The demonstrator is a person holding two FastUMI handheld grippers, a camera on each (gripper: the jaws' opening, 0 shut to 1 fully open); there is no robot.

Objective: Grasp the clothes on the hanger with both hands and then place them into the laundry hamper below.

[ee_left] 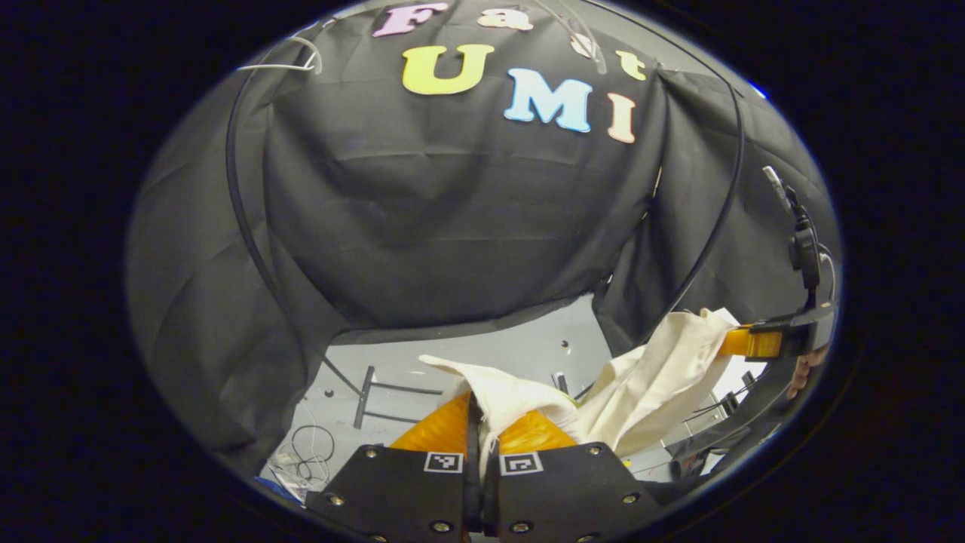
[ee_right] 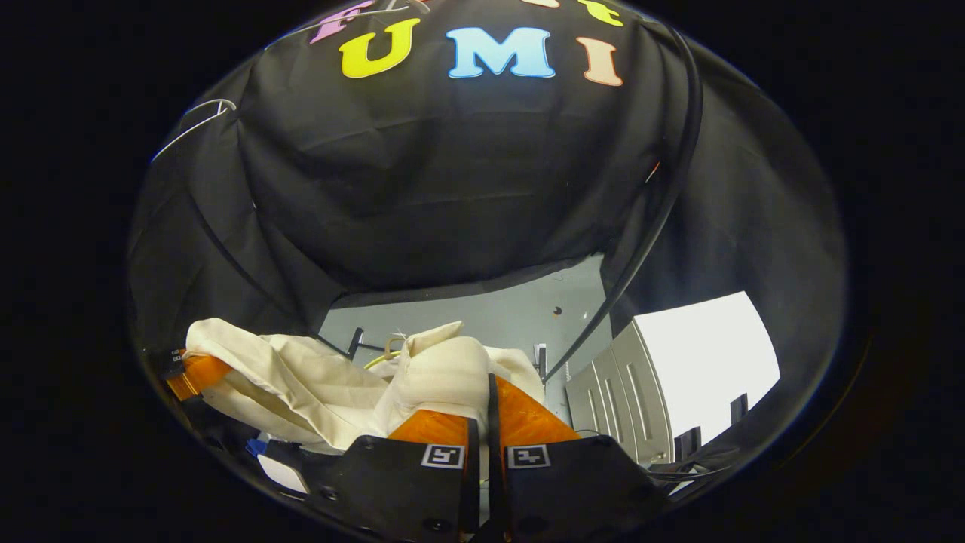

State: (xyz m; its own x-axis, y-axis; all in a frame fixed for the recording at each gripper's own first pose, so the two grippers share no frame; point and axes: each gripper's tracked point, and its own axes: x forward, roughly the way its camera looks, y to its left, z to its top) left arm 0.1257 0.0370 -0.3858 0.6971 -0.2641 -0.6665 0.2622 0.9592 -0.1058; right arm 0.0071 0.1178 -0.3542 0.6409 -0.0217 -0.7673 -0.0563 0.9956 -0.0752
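A cream garment (ee_left: 648, 377) hangs stretched between my two grippers, above the floor. In the left gripper view, my left gripper (ee_left: 476, 424) is shut on one bunched end of it, with cloth spilling over the orange fingers (ee_left: 437, 430). The right gripper (ee_left: 745, 343) pinches the other end at the far right, and a hand (ee_left: 805, 371) holds it. In the right gripper view, my right gripper (ee_right: 490, 400) is shut on a fold of the garment (ee_right: 317, 385). The cloth runs left to the left gripper (ee_right: 192, 375). I cannot make out the hamper.
Grey floor (ee_left: 520, 351) lies below. On it stand black rack feet (ee_left: 369, 392) and loose cables (ee_left: 310, 446). A white cabinet (ee_right: 678, 369) stands at the right of the right gripper view. A thin white wire (ee_left: 290, 60) hangs high on the wall. Black cables (ee_left: 241, 204) run down the cloth.
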